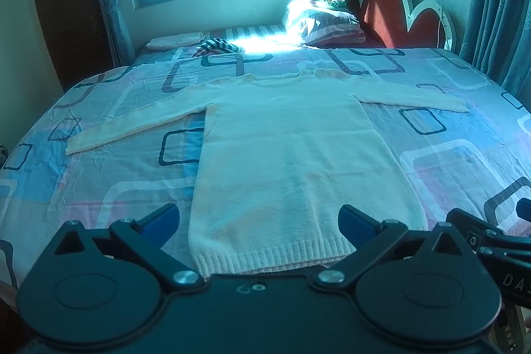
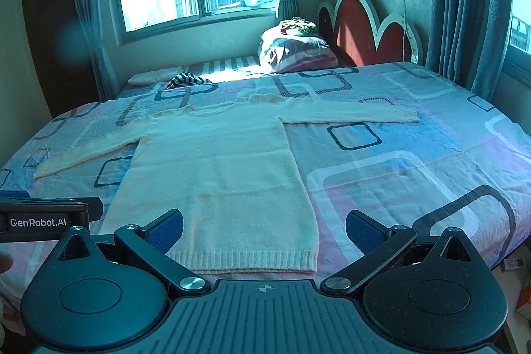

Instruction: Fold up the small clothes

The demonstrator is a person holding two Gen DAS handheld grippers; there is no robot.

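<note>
- The left gripper [image 1: 259,221] hangs just short of the bed's near edge, its blue pads [image 1: 164,221] spread wide apart and clamped on nothing; the ribbed hem [image 1: 265,257] of the sweater sits at 12 o'clock, right between them.
- The right gripper [image 2: 264,229] is level beside it, fingers equally wide and empty, with the hem's right corner at about 11 o'clock in its own view.
- Risk: the knit looks soft and stretchy. Pinching only the top layer at the hem would, I judge, lift the front away from the back and spoil the fold.
- Risk: dragging the sweater [image 1: 292,148] could rumple the patterned bedsheet [image 1: 464,161] beneath and skew the body.
- Farther out, both sleeves lie spread, one toward 10 o'clock [image 1: 132,121], one toward 2 o'clock [image 1: 415,97]; folding the body first may trap them unevenly.
- Farthest, toward 12 o'clock, folded clothes [image 1: 176,41] and a pillow [image 1: 322,22] lie well apart from the work.
</note>
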